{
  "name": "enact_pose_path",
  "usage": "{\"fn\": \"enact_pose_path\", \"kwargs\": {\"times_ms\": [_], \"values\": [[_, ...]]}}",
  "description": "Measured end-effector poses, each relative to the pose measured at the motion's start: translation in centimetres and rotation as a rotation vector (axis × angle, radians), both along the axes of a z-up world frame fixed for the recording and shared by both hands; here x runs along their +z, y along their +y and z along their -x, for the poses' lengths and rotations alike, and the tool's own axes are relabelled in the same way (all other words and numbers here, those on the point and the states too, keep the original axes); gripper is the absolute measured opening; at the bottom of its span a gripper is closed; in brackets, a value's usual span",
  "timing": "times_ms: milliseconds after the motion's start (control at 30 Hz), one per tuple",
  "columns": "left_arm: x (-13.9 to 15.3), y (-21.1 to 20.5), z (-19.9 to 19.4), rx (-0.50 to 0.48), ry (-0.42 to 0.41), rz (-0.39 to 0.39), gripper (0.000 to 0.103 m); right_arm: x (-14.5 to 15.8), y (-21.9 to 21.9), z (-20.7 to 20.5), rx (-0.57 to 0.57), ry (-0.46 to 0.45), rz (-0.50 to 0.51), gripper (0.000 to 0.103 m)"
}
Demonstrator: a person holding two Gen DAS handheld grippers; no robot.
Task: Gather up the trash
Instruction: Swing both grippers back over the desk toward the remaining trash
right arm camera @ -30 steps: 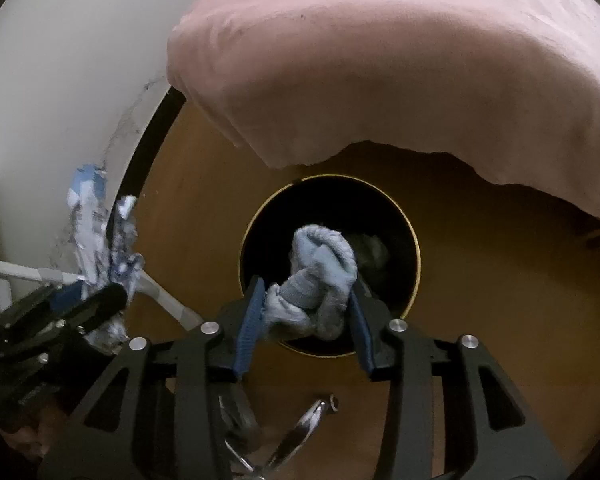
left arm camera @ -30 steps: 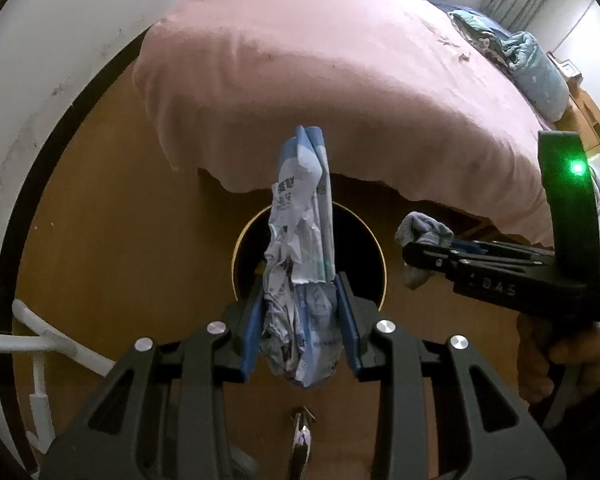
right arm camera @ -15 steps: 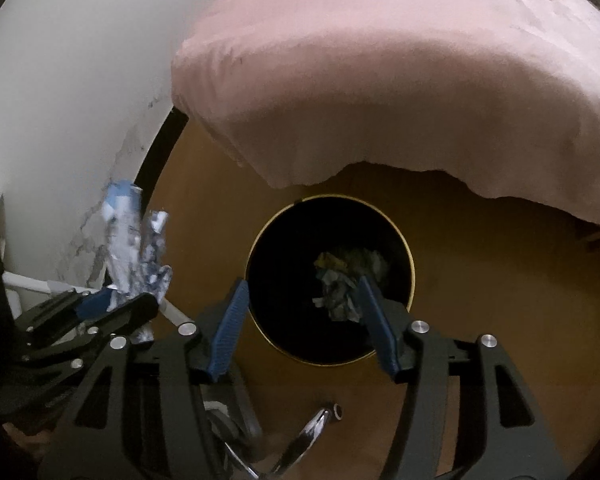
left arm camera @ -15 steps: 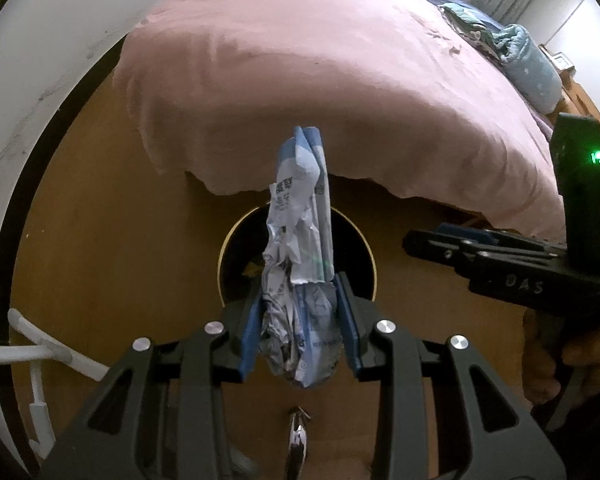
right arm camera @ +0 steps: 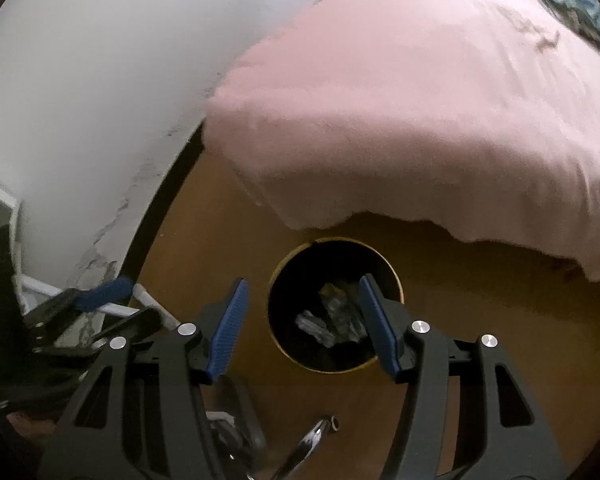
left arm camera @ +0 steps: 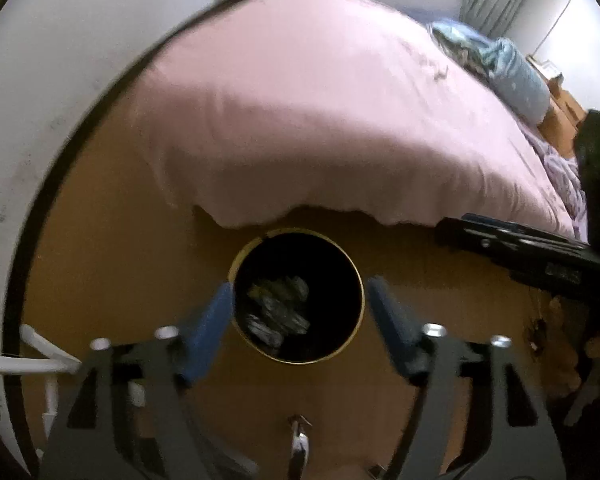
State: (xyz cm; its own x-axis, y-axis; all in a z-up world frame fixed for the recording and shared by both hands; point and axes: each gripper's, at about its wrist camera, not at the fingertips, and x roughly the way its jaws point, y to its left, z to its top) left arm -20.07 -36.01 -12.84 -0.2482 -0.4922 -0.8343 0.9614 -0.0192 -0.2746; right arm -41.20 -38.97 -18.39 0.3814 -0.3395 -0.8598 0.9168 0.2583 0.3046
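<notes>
A: Landmark?
B: Black bin [left arm camera: 298, 240] with a gold rim, on the wood floor [left arm camera: 112, 264] just in front of the pink bedspread's [left arm camera: 320, 120] overhanging edge.

A: Left gripper [left arm camera: 298, 308]?
B: Jaws spread wide, nothing between them. Blue pads sit either side of the bin mouth, above it. View's blurry.

A: Right gripper [right arm camera: 300, 320]?
B: Also wide apart and empty, above the bin, right pad over the opening. In the left view it shows right of the bin with a green light on it.

A: Trash?
B: Crumpled trash [left arm camera: 278, 310] lies at the bottom inside the bin; same heap in the right view [right arm camera: 332, 320]. Too dark to sort pieces.

A: Else?
B: White wall [right arm camera: 80, 100] left of bin, white rack [left arm camera: 40, 360] by it.
</notes>
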Motion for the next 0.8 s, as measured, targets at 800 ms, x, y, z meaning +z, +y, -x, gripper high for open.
{"fn": "enact_pose_path", "kwargs": {"times_ms": [800], "values": [[14.7,54.9,-33.2,1.212,-0.234,-0.003,0.096,15.2,34.4,-47.4,1.203,-0.163,0.234,0.07]]}}
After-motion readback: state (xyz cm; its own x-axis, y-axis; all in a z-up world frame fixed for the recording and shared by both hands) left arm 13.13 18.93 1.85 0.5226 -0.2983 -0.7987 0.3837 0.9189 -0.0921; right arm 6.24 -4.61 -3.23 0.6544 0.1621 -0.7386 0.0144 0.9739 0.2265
